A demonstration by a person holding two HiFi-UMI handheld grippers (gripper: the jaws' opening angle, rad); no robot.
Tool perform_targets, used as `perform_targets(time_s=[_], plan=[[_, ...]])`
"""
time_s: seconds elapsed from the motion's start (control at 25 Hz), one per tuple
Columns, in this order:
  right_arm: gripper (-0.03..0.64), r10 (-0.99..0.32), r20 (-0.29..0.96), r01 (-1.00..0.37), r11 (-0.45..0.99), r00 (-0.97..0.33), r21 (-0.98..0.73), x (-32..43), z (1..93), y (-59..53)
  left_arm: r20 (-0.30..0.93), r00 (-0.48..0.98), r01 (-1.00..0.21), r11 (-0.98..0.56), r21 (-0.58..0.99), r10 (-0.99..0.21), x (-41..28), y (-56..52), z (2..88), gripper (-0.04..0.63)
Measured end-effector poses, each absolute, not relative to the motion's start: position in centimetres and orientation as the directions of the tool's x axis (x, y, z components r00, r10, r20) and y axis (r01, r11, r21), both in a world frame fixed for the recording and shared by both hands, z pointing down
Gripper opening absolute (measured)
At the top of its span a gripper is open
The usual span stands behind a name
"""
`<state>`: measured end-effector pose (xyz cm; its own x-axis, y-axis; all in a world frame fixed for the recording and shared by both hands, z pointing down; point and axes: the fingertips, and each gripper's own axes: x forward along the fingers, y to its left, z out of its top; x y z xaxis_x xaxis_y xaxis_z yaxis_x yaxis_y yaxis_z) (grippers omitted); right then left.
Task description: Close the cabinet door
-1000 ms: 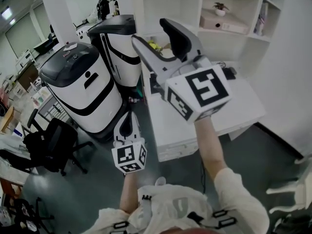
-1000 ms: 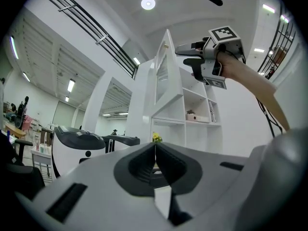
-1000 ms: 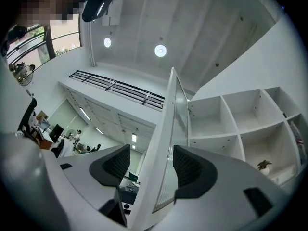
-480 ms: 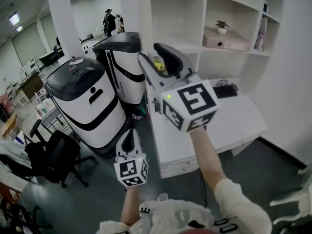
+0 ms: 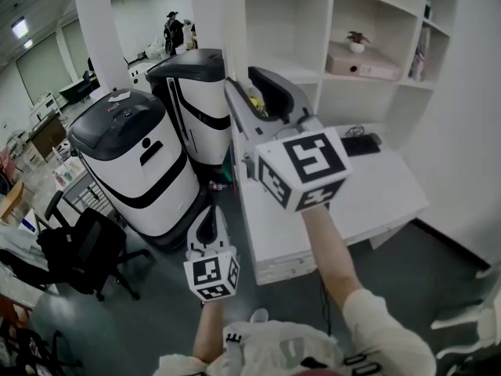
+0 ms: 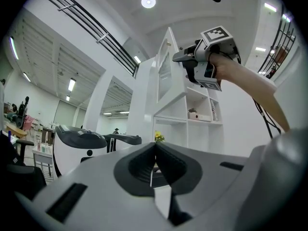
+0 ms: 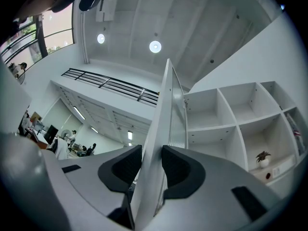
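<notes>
At 12 o'clock in the head view: white shelves (image 5: 368,22), open-fronted.

- Door (image 7: 161,143): white panel, swung out from the shelves' left side and seen edge-on in the right gripper view. It also shows in the left gripper view, high at 12 o'clock.
- Right gripper (image 7: 151,150): raised at arm's length. Its jaws are parted only by the panel's thickness, one pad on each face of the door's free edge.
- Left gripper (image 6: 155,147): held low at 7 o'clock in the head view. Its jaws are pressed together with nothing between them.
- Machines, two, white with black lids: one at 9 o'clock (image 5: 133,155), one at 11 o'clock (image 5: 192,77). Both stand just left of the door.
- Chair (image 5: 78,237): black, at 8 o'clock.
- Desk (image 5: 376,194): white, at 3 o'clock below the shelves, with a dark flat item (image 5: 360,143) on top.
- Plant (image 5: 356,41): small, potted, on a pale box (image 5: 368,65) in a shelf bay at 1 o'clock.
- Yellow item (image 5: 252,99): behind the right gripper's jaws, too small to identify.
- Column (image 5: 98,37) and a distant person (image 5: 172,30): 11 o'clock.
</notes>
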<state>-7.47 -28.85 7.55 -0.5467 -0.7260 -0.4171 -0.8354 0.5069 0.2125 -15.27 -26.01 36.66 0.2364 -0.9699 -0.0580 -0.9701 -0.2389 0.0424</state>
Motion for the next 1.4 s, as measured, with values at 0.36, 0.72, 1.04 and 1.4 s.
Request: perform_targets(time_s=[0.36,0.72,1.04,1.4], plan=[[0.123,-0.741,-0.423,-0.848,0.505,-0.522,0.163,-7.3,7.6,-29.1,-0.056,0.238,-0.969,-0.241,0.053,-0.97,-15.3,-26.5,36.7,0.005],[0.11,-0.749,-0.422,-0.856,0.486,-0.511,0.175,-4.9,7.5,-29.1,-0.058,0.244,-0.967,-0.247,0.056,-0.968,-14.4,-26.9,36.5,0.005],[0.091,-0.785,-0.419,-0.888,0.432,-0.457,0.159,-1.0,7.6,-29.8,-0.053,0.291,-0.955,-0.293,0.038,-0.955,-12.1,-27.7,36.4,0.005],[0.08,-0.833,-0.427,-0.935,0.334,-0.352,0.121,5.0,7.5,-31.9,-0.049,0.359,-0.933,-0.36,0.018,-0.932,-9.9,-29.7,36.0,0.005]])
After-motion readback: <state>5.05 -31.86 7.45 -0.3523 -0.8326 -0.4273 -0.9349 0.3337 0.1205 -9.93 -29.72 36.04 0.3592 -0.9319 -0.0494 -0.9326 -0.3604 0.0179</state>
